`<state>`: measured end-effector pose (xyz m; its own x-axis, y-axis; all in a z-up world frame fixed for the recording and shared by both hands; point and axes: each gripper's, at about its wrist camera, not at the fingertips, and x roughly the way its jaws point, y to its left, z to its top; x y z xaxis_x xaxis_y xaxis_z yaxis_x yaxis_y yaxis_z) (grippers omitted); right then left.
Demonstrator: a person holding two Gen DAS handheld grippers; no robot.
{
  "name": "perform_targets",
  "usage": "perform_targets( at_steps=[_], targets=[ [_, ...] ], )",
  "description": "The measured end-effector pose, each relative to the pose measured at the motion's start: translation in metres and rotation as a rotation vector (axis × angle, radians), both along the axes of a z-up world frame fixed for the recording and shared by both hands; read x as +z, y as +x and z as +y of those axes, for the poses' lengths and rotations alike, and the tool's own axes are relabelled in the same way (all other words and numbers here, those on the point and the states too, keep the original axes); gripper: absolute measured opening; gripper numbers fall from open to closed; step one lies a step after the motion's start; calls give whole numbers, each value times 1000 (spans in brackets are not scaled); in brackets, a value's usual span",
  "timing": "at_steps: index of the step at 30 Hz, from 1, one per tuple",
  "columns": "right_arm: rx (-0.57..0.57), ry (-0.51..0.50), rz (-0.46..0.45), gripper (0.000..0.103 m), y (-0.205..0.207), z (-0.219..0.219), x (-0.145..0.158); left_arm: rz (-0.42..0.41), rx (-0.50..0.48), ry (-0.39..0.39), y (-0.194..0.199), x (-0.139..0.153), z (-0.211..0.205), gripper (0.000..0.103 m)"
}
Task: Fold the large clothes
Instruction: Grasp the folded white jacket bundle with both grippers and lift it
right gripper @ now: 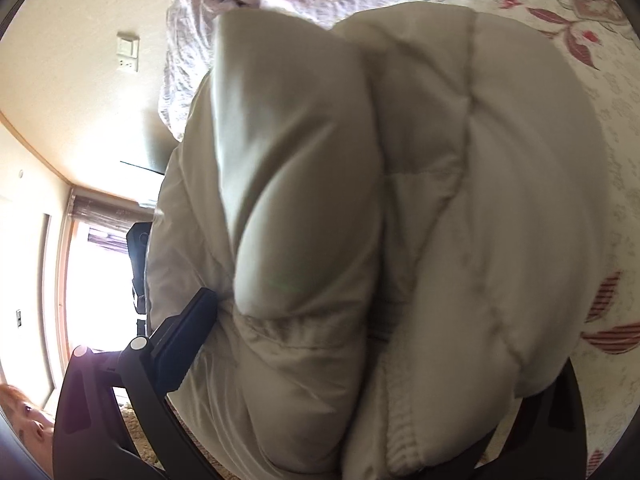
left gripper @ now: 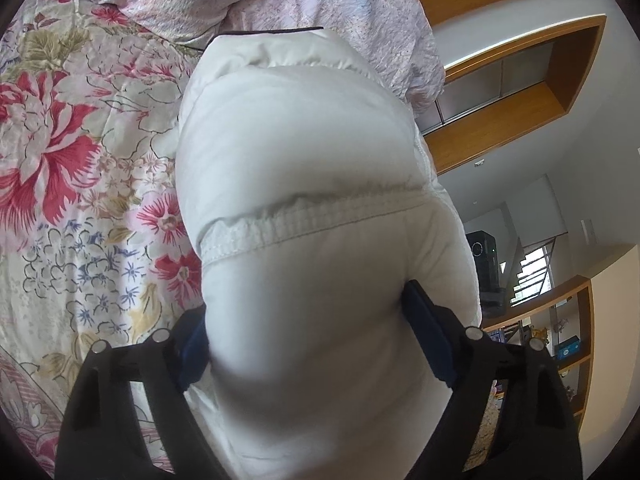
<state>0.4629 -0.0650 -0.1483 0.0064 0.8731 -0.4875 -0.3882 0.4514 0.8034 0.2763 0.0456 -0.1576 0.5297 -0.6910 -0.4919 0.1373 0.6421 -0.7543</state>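
both claws (left gripper: 316, 344) (right gripper: 360, 360) clamp the white puffer jacket (left gripper: 304, 152), lengthwise ahead.

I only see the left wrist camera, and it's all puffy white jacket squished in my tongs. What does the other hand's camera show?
Observer: The right tongs have the puffy jacket bulging between them too. Only one finger shows clearly, and it lies against the fabric.
Operator: Is the jacket flat over there?
Observer: No. A thick fold of it stands bunched up on the left side of that view.
Operator: Anything in the room I can't see?
Observer: Yes, a wall switch on the cream wall, up beside the jacket.
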Motion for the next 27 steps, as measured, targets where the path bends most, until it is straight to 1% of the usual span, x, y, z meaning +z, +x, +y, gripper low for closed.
perform_targets(
  at_steps=[3,5,7,8,9,13,15,17,19,21,22,23,24,25,27],
  targets=[
    [2,10,-3,102,9,26,11,-23,17,-3,-2,8,11,81],
    [13,19,-25,102,9,41,19,-46,39,-1,-4,15,23,79],
    [38,33,-56,102,14,69,32,-66,72,-4,-7,23,40,79],
    [49,39,-67,102,12,76,35,-76,89,-4,-8,27,49,79],
    [65,46,-76,102,18,96,42,-85,105,-2,-9,31,56,79],
    [109,59,-101,102,17,134,54,-134,187,20,-15,47,93,79],
    [122,60,-112,102,22,157,59,-142,221,29,-16,50,108,79],
    [122,54,-125,101,29,176,63,-147,248,54,-15,48,121,79],
    [101,38,-116,98,43,194,56,-134,272,87,-10,43,132,79],
    [64,-2,-59,98,58,205,35,-100,294,122,-3,30,140,79],
    [43,0,-21,100,66,210,25,-94,301,110,-1,24,144,79],
    [29,32,16,100,72,210,17,-95,303,99,2,21,149,79],
    [17,52,31,100,77,213,14,-100,301,103,2,21,149,79],
    [12,55,27,101,78,214,14,-104,299,119,3,22,148,81],
    [-2,27,8,102,77,216,20,-107,301,148,5,20,152,84]
  ],
)
